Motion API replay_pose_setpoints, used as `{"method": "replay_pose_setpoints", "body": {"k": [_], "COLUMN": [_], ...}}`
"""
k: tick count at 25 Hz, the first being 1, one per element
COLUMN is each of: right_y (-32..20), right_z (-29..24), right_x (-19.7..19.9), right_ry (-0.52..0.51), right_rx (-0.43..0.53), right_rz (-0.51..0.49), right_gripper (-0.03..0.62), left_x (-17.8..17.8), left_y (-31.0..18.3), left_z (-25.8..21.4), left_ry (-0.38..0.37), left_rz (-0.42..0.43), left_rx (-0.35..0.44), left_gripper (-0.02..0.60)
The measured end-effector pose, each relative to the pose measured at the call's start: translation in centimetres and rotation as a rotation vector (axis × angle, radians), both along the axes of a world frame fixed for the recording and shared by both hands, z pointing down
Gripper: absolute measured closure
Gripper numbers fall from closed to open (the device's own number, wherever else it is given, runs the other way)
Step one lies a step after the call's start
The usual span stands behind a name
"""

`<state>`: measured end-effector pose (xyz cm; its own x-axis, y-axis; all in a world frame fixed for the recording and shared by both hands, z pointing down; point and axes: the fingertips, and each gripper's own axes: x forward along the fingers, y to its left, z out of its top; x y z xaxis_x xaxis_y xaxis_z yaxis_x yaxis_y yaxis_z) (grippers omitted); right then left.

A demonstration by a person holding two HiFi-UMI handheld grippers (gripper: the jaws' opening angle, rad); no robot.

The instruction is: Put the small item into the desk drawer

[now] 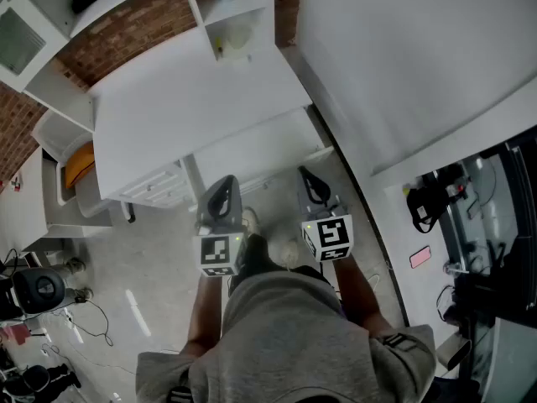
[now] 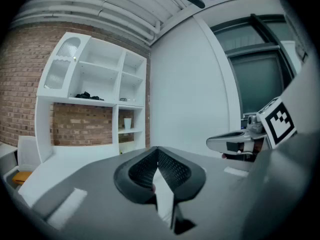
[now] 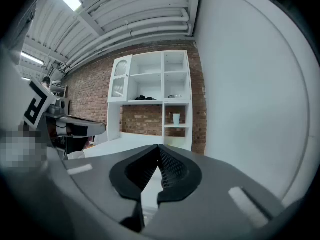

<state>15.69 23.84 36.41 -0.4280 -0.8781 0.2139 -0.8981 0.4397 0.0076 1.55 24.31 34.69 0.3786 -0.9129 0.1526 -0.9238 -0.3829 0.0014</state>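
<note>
A white desk (image 1: 185,99) stands ahead of me, with white drawer fronts (image 1: 155,187) under its near edge. My left gripper (image 1: 220,193) and right gripper (image 1: 312,183) hover side by side just short of that edge, above the floor. Both are shut with nothing between the jaws; the tips meet in the left gripper view (image 2: 157,151) and in the right gripper view (image 3: 159,149). In the shelf cubby at the desk's far end lies a small pale item (image 1: 238,37), too small to name. A light cup (image 3: 176,119) stands on the shelf above it.
A white shelf unit (image 2: 95,79) against a brick wall rises behind the desk. A large white wall panel (image 1: 403,65) runs along the right. Left of the desk is a white cabinet with an orange thing (image 1: 78,164). Cables and gear (image 1: 38,288) lie on the floor.
</note>
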Motion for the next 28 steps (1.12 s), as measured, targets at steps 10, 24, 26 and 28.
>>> {"method": "replay_pose_setpoints", "body": {"k": [10,24,26,28], "right_y": [-6.4,-16.7,-17.6,-18.6], "right_z": [-1.1,-2.3,-2.5,-2.4], "right_x": [-3.5,-10.3,-10.9,-11.6], "right_ry": [-0.006,0.006,0.006,0.009], "right_rx": [0.015,0.02,0.023,0.023], "right_rz": [0.0,0.049,0.061,0.074], "right_gripper": [0.591,0.591,0.591,0.591], "left_x": [-3.3,-10.4,-10.8,-11.3], "left_y": [-6.4,-16.8,-17.8,-18.8], "left_z": [-0.5,-2.3,-2.5,-2.4], "left_ry": [0.0,0.021,0.044,0.049], "left_rz": [0.004,0.037,0.045,0.057], "left_rx": [-0.004,0.035,0.029,0.026], "left_gripper": [0.569,0.569,0.569,0.57]}}
